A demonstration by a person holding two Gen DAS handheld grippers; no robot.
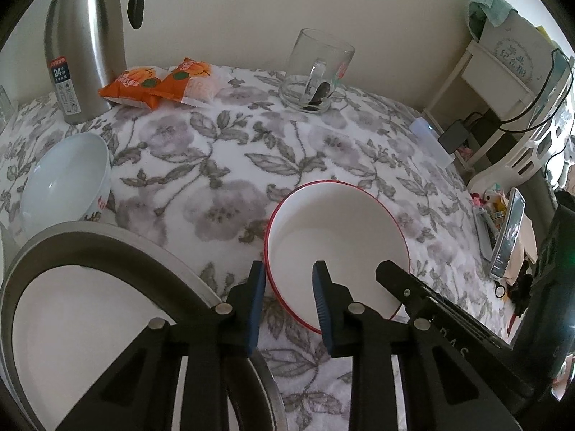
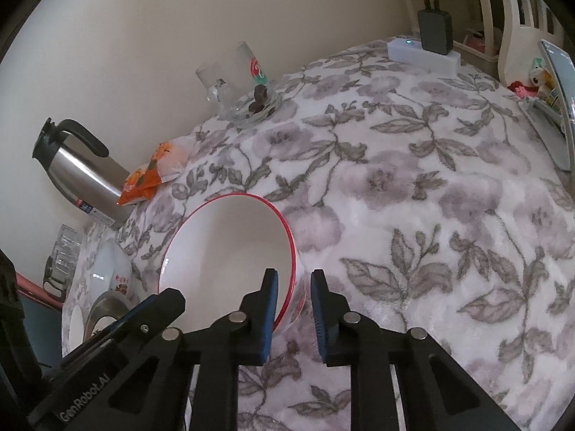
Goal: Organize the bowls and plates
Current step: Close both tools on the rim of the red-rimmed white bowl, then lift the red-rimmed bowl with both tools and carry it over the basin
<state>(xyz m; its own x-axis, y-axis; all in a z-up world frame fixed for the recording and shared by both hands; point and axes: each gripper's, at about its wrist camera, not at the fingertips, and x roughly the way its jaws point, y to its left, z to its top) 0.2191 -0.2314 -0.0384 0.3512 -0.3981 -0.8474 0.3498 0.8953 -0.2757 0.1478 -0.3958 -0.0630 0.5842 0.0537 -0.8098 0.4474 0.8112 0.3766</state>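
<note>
On the floral cloth point(image 1: 222, 151), the red-rimmed bowl point(image 1: 337, 237) sits between both grippers. The left gripper point(image 1: 289, 280) and the right gripper point(image 2: 294, 287) each straddle its rim, fingers apart, not clamped. A white bowl point(image 1: 68, 176) and grey-rimmed plate point(image 1: 79, 309) lie left.

Floral cloth point(image 1: 222, 165) carries red-rimmed bowl point(image 1: 337, 237), white bowl point(image 1: 64, 179) (tilted), thermos point(image 1: 82, 46).

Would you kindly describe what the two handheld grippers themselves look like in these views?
Both the left gripper and the right gripper are matte black plastic with triangular cut-outs in their linkages, round silver pivot pins, and blue ribbed pads on the fingers. In the right wrist view, the left gripper's body bears white "GenRobot.AI" lettering. No cables or sleeves show.
</note>
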